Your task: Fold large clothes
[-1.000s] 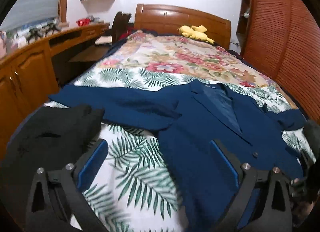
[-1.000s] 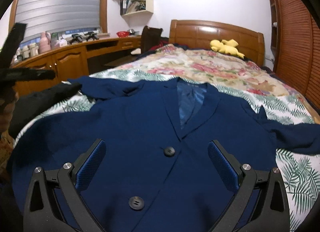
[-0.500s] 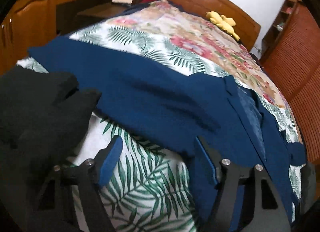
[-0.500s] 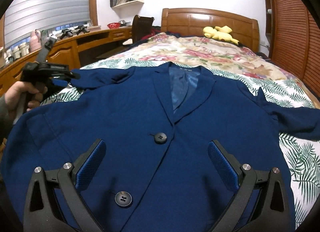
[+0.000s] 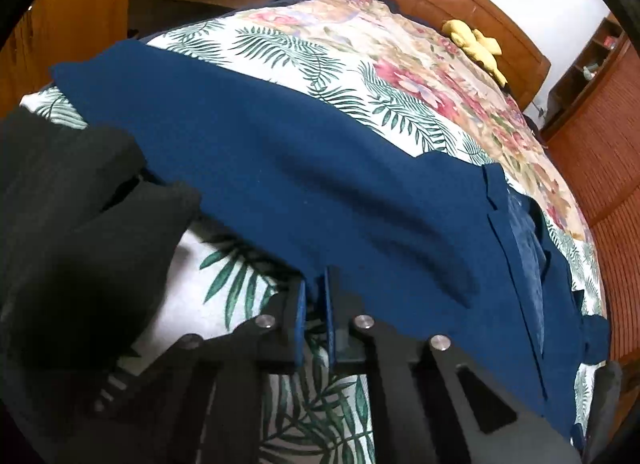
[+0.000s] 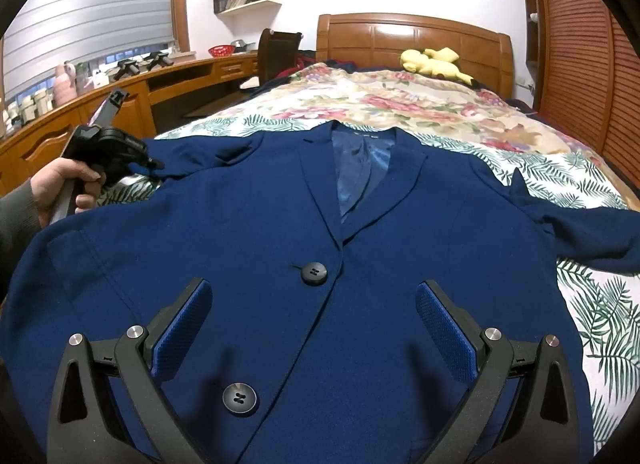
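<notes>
left gripper (image 5: 316,292): jaws, wide a second ago, now clamped, seemingly on near edge of jacket sleeve (image 5: 248,152) | right gripper (image 6: 312,328): apart, over blue jacket (image 6: 280,232) lying flat on bed (image 6: 400,104) | sleeve fold can begin

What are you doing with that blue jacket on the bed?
A person is getting ready to fold it. The blue jacket lies spread out, front up, on the flowery bedspread. The left gripper has pinched shut on the lower edge of one sleeve, which lies stretched out to the side. The right gripper hangs open above the jacket's buttoned front, holding nothing. No fold shows yet.
</notes>
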